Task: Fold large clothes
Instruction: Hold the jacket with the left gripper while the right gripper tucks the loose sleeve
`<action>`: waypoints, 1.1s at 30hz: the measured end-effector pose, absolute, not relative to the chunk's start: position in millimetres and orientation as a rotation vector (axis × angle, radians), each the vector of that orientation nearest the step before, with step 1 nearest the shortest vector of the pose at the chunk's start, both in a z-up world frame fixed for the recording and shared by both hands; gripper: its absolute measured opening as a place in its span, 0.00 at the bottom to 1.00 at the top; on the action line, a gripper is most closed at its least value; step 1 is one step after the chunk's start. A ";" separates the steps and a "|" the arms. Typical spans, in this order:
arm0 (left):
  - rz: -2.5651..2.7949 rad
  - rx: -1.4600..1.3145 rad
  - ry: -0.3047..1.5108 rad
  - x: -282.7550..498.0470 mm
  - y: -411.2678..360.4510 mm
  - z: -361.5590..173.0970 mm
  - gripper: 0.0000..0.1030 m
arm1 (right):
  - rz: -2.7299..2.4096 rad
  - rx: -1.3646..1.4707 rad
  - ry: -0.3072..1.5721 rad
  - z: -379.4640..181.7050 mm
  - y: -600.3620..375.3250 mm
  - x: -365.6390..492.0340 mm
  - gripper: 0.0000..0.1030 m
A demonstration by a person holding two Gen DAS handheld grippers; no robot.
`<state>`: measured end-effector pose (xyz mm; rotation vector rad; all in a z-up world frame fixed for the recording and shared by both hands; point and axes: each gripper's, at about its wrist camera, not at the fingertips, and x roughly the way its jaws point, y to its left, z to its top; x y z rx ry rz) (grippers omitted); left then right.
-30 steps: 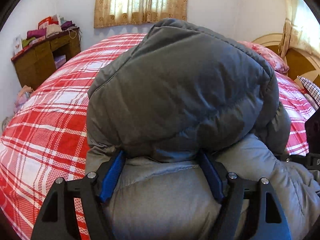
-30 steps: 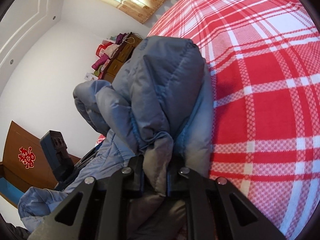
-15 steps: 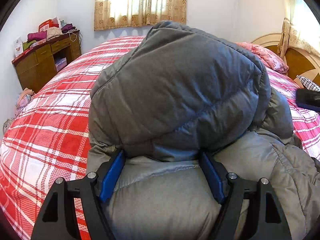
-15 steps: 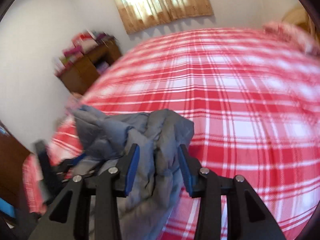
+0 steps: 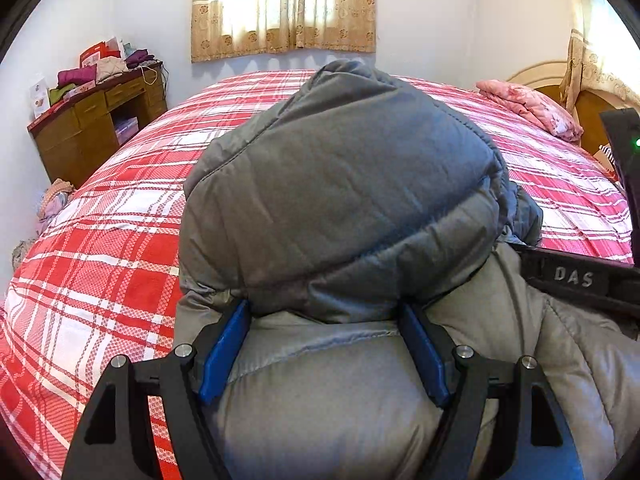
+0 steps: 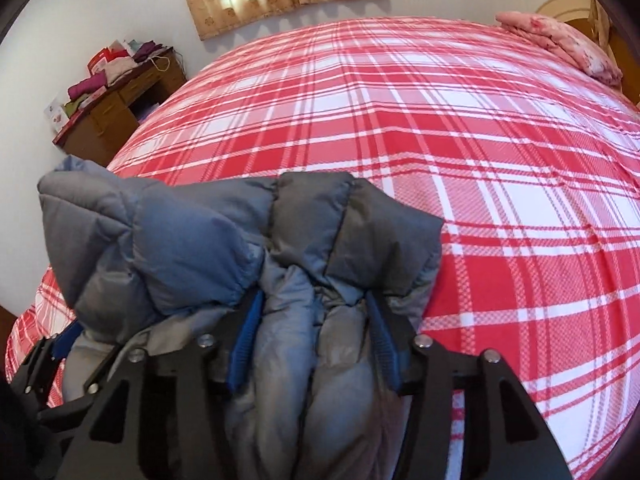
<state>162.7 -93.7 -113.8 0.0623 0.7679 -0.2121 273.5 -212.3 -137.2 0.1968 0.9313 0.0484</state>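
A grey puffer jacket (image 5: pixel 340 200) is bunched up over a red plaid bed (image 5: pixel 120 240). My left gripper (image 5: pixel 324 320) has its jaws wide apart around a thick fold of the jacket, with the blue pads (image 5: pixel 224 352) against the padding. My right gripper (image 6: pixel 314 312) stands partly open with jacket folds (image 6: pixel 180 248) between its blue pads (image 6: pixel 246 340). The jacket hides both sets of fingertips. The right gripper's body (image 5: pixel 580 280) shows at the right edge of the left wrist view, and the left gripper (image 6: pixel 48 352) at the lower left of the right wrist view.
The plaid bed (image 6: pixel 480 140) stretches ahead of both grippers. A pink pillow (image 5: pixel 528 108) lies by the wooden headboard (image 5: pixel 592 112) at far right. A wooden desk (image 5: pixel 92 128) piled with clothes stands at far left against the wall. A curtained window (image 5: pixel 284 4) is behind.
The right gripper swung from a tilted pose to level, lowered toward the bed, and its jaws went from shut on the jacket to partly open. The left gripper kept its wide hold.
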 end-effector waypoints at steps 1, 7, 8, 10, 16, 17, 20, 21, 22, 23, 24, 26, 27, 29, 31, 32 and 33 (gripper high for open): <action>-0.212 0.063 0.769 163.2 -94.2 -114.0 0.74 | 0.037 0.186 0.920 -137.6 -210.1 271.4 0.54; -0.197 0.071 0.766 163.3 -97.7 -115.5 0.74 | 0.019 0.192 0.863 -143.0 -208.8 267.1 0.56; -0.199 0.068 0.765 162.8 -96.9 -116.1 0.74 | 0.023 0.194 0.863 -142.5 -209.1 266.5 0.56; -0.208 0.058 0.767 162.5 -94.8 -116.5 0.74 | 0.059 0.229 0.871 -141.1 -215.5 265.7 0.56; -0.231 0.031 0.766 161.7 -87.9 -116.3 0.74 | 0.344 0.628 0.887 -129.1 -274.5 248.2 0.59; -0.232 0.029 0.766 161.7 -87.2 -116.4 0.74 | 0.382 0.681 0.889 -129.3 -282.7 244.5 0.59; -0.233 0.029 0.766 161.7 -86.6 -116.2 0.75 | 0.478 0.831 0.909 -139.5 -304.5 236.2 0.59; -0.234 0.029 0.766 161.7 -86.5 -116.3 0.75 | 0.510 0.869 0.918 -145.5 -307.5 235.3 0.59; -0.233 0.029 0.767 161.6 -86.8 -116.3 0.75 | 0.527 0.884 0.929 -150.4 -307.4 235.4 0.59; -0.233 0.030 0.767 161.5 -86.9 -116.2 0.75 | 0.542 0.898 0.937 -156.4 -305.4 236.3 0.59; -0.233 0.031 0.768 161.7 -86.9 -116.0 0.75 | 0.552 0.899 0.954 -163.7 -301.1 237.8 0.59; -0.231 0.033 0.770 162.0 -87.1 -115.9 0.75 | 0.552 0.894 0.946 -169.1 -296.9 239.0 0.57; -0.232 0.033 0.771 162.4 -86.9 -116.0 0.75 | 0.555 0.896 0.944 -169.6 -295.9 239.9 0.57; -0.232 0.034 0.771 162.7 -86.5 -116.1 0.75 | 0.554 0.887 0.957 -170.8 -293.1 242.4 0.55; -0.231 0.034 0.771 162.5 -86.4 -116.2 0.75 | 0.544 0.871 0.966 -173.6 -292.4 244.4 0.49; -0.230 0.035 0.771 162.4 -86.4 -116.2 0.75 | 0.543 0.863 0.966 -174.3 -292.1 244.3 0.46; -0.231 0.035 0.770 162.5 -86.0 -116.7 0.75 | 0.542 0.855 0.962 -174.6 -290.8 244.0 0.45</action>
